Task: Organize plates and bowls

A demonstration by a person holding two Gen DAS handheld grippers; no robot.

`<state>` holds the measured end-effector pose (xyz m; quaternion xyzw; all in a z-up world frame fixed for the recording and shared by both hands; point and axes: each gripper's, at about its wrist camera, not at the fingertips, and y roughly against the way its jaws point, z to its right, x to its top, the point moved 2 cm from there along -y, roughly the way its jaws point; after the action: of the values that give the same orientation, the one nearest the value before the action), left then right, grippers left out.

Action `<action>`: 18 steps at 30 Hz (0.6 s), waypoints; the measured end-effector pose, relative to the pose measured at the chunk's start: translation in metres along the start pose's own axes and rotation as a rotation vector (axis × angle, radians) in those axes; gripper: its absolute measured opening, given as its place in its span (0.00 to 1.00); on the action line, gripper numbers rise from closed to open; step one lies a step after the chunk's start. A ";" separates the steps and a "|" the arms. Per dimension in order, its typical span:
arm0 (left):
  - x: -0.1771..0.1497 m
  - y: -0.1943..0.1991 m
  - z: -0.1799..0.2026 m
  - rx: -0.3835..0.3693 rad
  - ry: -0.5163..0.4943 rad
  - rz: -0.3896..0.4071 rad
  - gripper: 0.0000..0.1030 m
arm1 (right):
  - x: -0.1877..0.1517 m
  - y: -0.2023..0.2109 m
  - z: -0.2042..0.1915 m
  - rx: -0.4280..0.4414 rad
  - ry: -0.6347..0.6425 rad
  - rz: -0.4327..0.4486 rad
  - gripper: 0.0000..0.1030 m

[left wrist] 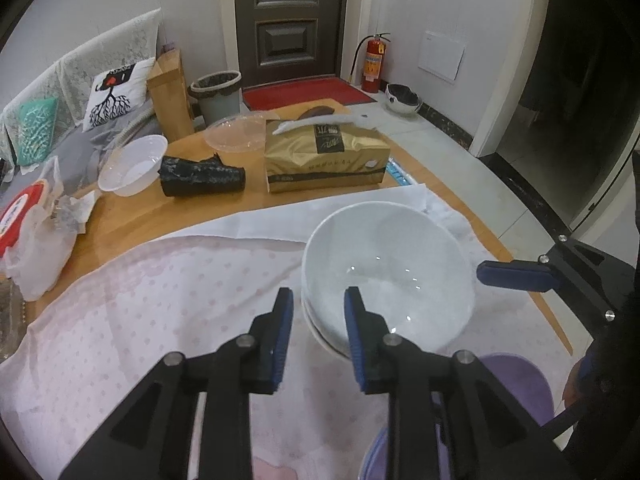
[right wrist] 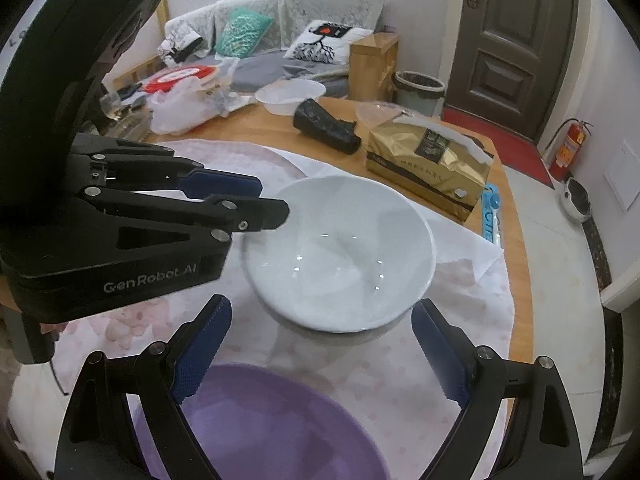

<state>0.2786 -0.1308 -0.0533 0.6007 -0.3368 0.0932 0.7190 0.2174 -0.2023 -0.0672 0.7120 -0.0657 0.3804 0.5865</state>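
The round wooden worktop (left wrist: 132, 220) carries one pale pink dotted cloth (left wrist: 152, 304) with a white sheet under its far edge. On the cloth stands one stack of white ceramic bowls (left wrist: 384, 276); the left wrist view shows at least two nested rims under the top bowl, but the exact count cannot be told. One purple plastic basin (right wrist: 264, 420) sits nearest the cameras, just beside the stack.

Farther back lie one gold tissue pack (left wrist: 326, 156), one translucent white plastic bowl (left wrist: 134, 166), one clear plastic lid (left wrist: 236, 132), one black crumpled roll of bags (left wrist: 202, 176) and one white plastic bag (left wrist: 36, 252) with a red-lidded container.

There are two tools. The left tool (left wrist: 318, 300) has its blue-padded fingers (left wrist: 354, 320) slightly parted; the stack's near left rim lies between them in the left wrist view, and the pads do not visibly press on it. In the right wrist view this tool hangs at the bowl's left edge. The right tool (right wrist: 322, 318) is spread wide, its fingers either side of the stack's near rim, apart from it and above the basin, with nothing gripped.
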 end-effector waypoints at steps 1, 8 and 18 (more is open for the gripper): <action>-0.002 0.006 0.002 -0.004 0.000 0.005 0.23 | -0.001 0.004 -0.003 -0.002 0.006 0.005 0.86; -0.018 0.036 0.009 -0.010 0.000 0.026 0.31 | -0.007 0.027 -0.022 0.001 0.030 0.030 0.86; -0.051 0.087 0.014 -0.008 0.022 0.076 0.62 | -0.029 0.056 -0.034 0.002 0.012 0.062 0.86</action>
<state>0.1875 -0.1076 -0.0133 0.5838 -0.3516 0.1259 0.7209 0.1507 -0.1999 -0.0403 0.7077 -0.0839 0.4029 0.5742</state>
